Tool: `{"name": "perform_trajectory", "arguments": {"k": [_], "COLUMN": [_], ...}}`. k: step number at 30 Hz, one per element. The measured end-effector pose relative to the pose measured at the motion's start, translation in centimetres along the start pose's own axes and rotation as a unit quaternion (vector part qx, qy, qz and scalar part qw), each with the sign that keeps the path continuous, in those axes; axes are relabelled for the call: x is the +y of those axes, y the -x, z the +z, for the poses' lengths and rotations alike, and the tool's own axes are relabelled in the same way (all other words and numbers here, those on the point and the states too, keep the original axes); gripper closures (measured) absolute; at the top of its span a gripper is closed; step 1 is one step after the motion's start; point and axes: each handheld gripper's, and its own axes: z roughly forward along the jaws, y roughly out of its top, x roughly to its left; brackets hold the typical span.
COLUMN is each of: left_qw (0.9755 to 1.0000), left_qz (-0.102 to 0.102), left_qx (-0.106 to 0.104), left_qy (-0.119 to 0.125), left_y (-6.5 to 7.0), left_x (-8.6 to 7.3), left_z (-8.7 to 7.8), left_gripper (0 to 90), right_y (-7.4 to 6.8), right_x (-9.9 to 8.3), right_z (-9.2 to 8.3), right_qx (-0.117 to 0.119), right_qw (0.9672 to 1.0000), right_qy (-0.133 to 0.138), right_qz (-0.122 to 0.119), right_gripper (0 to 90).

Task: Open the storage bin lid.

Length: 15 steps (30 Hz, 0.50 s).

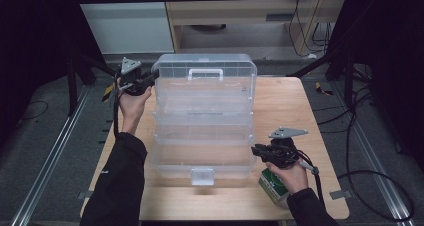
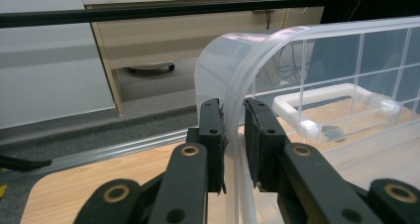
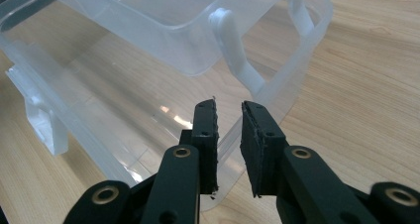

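Observation:
A clear plastic tiered box (image 1: 204, 151) stands open in the middle of the wooden table (image 1: 285, 101). Its lid (image 1: 205, 83), with a white handle (image 1: 205, 74), is raised at the back, and the trays step down toward me. My left gripper (image 1: 152, 77) is at the lid's upper left corner. In the left gripper view (image 2: 233, 120) its jaws are shut on the lid's curved rim (image 2: 257, 50). My right gripper (image 1: 255, 150) is at the base's right side. In the right gripper view (image 3: 229, 115) its jaws clamp the base's thin wall (image 3: 297, 70).
A green and white carton (image 1: 272, 186) lies on the table under my right hand, near the front right corner. A white latch (image 1: 202, 176) hangs at the box's front. Cables (image 1: 370, 186) trail on the floor at the right, and a wooden cabinet (image 1: 240, 11) stands beyond the table.

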Motion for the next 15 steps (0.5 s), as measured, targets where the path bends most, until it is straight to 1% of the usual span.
{"name": "perform_trajectory", "arguments": {"k": [4,5,6,7,10,11,12,13,15], "left_qw": [1.0,1.0,1.0,1.0,1.0,1.0,1.0,1.0,0.9999], "left_qz": [0.005,0.008,0.003,0.003,0.002,-0.001,0.002,0.0,0.003], "left_qx": [0.004,-0.001,0.004,0.0,-0.004,0.005,0.0,0.006,0.006], "left_qy": [-0.003,0.003,-0.001,0.004,0.008,-0.003,0.0,-0.007,-0.008], "left_y": [0.0,-0.1,-0.1,-0.1,-0.2,-0.2,-0.2,-0.2,-0.2], "left_x": [0.1,0.1,0.0,0.0,-0.1,-0.1,0.0,0.0,0.1], "left_z": [0.4,0.6,0.6,0.7,1.1,1.0,1.1,1.1,1.2], "left_gripper": [78.0,78.1,78.2,78.2,78.4,78.4,78.4,78.4,78.3], "right_y": [0.0,0.0,0.0,0.0,0.0,0.0,0.0,-0.1,-0.1], "right_x": [0.0,0.0,0.0,0.0,0.0,0.0,0.0,0.0,0.0], "right_z": [0.0,0.0,0.0,0.0,0.0,0.0,0.0,0.0,0.0], "right_qx": [0.0,0.0,0.0,0.0,-0.001,-0.001,-0.001,-0.002,-0.001], "right_qw": [1.0,1.0,1.0,1.0,1.0,1.0,1.0,1.0,1.0], "right_qy": [0.0,-0.001,-0.001,-0.001,-0.002,-0.002,-0.003,-0.003,-0.003], "right_qz": [0.0,0.0,0.0,0.001,0.001,0.001,0.001,0.001,0.001], "right_gripper": [76.7,76.7,76.8,76.8,76.7,76.7,76.8,76.8,76.8]}}
